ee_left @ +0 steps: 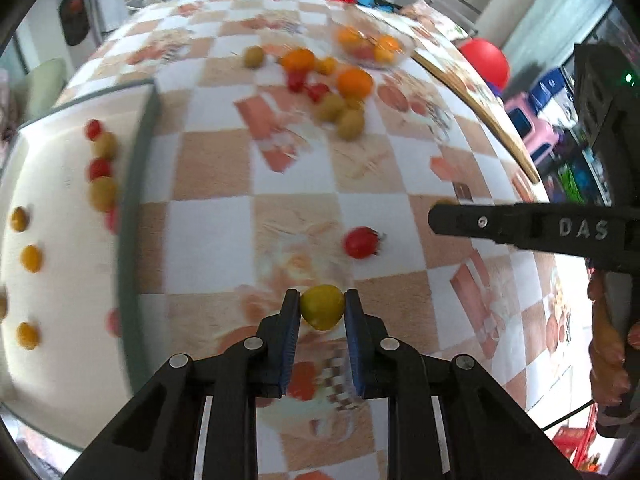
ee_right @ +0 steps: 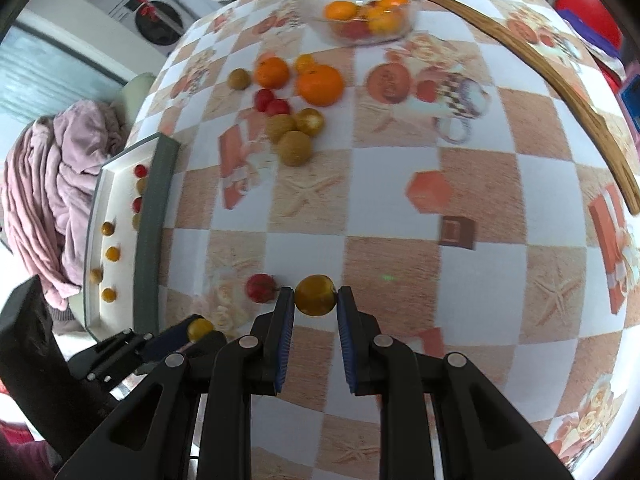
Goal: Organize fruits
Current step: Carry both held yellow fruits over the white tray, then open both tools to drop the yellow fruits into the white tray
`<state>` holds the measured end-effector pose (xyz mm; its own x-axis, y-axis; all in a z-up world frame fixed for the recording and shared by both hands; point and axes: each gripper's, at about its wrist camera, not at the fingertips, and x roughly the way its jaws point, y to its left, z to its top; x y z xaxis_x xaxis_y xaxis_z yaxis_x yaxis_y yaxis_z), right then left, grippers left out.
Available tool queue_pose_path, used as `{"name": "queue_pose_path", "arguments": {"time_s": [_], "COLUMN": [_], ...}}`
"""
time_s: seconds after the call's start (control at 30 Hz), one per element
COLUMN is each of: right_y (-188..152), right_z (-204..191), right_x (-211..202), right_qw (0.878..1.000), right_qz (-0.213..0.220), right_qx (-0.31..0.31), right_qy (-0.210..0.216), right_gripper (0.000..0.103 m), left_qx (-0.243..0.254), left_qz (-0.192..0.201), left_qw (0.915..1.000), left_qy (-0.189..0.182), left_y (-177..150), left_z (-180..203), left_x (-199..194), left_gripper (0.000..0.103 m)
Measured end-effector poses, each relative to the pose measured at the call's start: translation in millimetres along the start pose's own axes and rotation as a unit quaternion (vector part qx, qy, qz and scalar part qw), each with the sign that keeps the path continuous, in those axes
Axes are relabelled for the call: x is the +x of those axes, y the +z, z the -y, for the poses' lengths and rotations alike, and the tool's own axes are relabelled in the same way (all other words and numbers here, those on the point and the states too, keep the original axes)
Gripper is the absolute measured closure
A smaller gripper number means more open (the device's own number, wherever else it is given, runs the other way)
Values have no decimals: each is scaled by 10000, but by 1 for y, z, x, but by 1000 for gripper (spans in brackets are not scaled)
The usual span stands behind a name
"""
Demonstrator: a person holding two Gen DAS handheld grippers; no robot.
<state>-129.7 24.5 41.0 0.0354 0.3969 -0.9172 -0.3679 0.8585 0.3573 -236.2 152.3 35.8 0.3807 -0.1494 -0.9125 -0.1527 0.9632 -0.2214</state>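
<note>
My left gripper [ee_left: 322, 307] is shut on a small yellow tomato [ee_left: 322, 306] above the checkered tablecloth; it also shows in the right wrist view [ee_right: 200, 329]. My right gripper [ee_right: 316, 295] is shut on a yellow-brown tomato [ee_right: 315, 294]; its arm shows in the left wrist view [ee_left: 520, 228]. A red cherry tomato [ee_left: 361, 242] [ee_right: 261, 288] lies loose on the cloth between them. A white tray with a grey rim [ee_left: 136, 216] [ee_right: 154, 216] at the left holds rows of small yellow, red and green fruits.
A pile of oranges, red tomatoes and green fruits [ee_left: 332, 88] [ee_right: 296, 108] lies mid-table. A glass bowl [ee_left: 374, 46] [ee_right: 366, 14] of oranges stands behind it. The wooden table edge [ee_left: 496, 120] [ee_right: 560, 92] runs along the right. A pink blanket [ee_right: 52, 184] lies left.
</note>
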Motion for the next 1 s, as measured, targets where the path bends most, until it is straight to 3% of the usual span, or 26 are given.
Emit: {"name": "queue_pose_path", "arguments": {"time_s": [0.43, 0.73, 1.0], "right_y": [14, 10, 12], "right_z": [-112, -190, -219], "right_x": [30, 69, 102], "right_qw": [9915, 9770, 9699], "right_qz": [-262, -590, -797], "right_qx": [-1196, -1936, -2247], "right_qy": [443, 669, 493], "right_gripper": [79, 79, 79], "left_qx": [-852, -1507, -1713], "left_qz": [429, 256, -1], "left_qw": [9924, 9773, 9701], "left_qy": [773, 1468, 1720], "left_y": [-17, -46, -53], "left_z": [-92, -151, -166], "left_x": [-54, -55, -41], "left_gripper": [79, 79, 79]}}
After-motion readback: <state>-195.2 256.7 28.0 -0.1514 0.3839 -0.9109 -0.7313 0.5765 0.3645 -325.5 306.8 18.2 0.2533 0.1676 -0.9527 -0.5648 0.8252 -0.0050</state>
